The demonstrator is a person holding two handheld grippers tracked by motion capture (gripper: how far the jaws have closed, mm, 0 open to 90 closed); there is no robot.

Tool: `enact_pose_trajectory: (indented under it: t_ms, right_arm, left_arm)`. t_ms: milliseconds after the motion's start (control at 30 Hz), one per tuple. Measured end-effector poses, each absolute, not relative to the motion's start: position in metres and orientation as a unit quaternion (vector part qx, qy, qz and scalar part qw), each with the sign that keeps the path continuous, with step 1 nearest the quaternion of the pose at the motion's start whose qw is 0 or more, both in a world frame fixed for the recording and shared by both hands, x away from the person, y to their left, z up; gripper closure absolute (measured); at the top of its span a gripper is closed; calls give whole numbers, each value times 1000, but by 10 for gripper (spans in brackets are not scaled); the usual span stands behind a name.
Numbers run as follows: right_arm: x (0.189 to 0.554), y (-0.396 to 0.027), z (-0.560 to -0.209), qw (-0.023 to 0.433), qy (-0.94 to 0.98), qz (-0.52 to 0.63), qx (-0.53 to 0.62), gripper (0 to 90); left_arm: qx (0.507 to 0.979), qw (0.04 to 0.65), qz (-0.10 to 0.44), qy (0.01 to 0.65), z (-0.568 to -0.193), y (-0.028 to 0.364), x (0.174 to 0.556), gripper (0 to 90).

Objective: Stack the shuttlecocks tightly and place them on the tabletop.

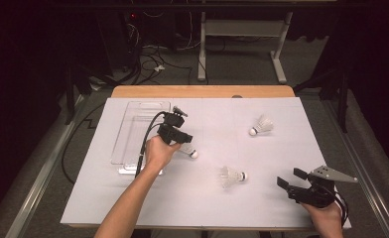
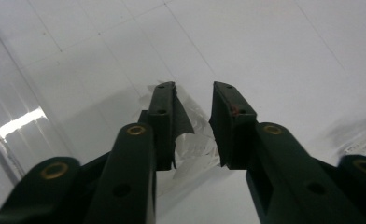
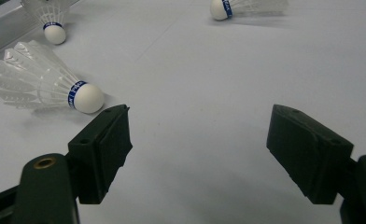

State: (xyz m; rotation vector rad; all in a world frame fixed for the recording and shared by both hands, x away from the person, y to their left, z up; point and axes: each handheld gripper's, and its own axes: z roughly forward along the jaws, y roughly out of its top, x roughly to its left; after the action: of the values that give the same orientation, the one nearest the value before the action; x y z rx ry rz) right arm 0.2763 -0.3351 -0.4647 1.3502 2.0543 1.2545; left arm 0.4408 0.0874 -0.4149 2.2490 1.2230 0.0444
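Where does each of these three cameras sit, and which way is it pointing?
High view: above the table's near edge, looking forward and down; forearms, left claw, right claw.
Left gripper view: rides the left claw, looking along its jaws at a shuttlecock's feathers.
Right gripper view: rides the right claw, looking across the table.
Shared: high and right views show the middle shuttlecock.

table (image 1: 133, 203): white sheet | on it: 3 shuttlecocks (image 1: 232, 176), clear tray (image 1: 133, 130)
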Motion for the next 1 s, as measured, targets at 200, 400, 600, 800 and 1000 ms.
enact_pose_trajectory:
  t_ms: [200, 400, 600, 800, 1000]
  right_arm:
    - [276, -335, -465, 192, 732, 444, 479, 220]
    - [276, -334, -465, 193, 734, 442, 478, 221]
    - [276, -334, -465, 193, 735, 441, 478, 221]
    - [276, -334, -465, 193, 735, 441, 478, 221]
    - [276, -334, -465, 192, 735, 441, 477, 221]
  left_arm:
    - [844, 294, 6, 449, -413, 86, 439, 808]
    - [847, 294, 4, 443, -412, 83, 436, 852]
    - [849, 299, -3, 435, -410, 82, 435, 871]
    - [849, 306, -6, 431, -408, 81, 433, 875]
    - [850, 306, 4, 428, -404, 84, 433, 877]
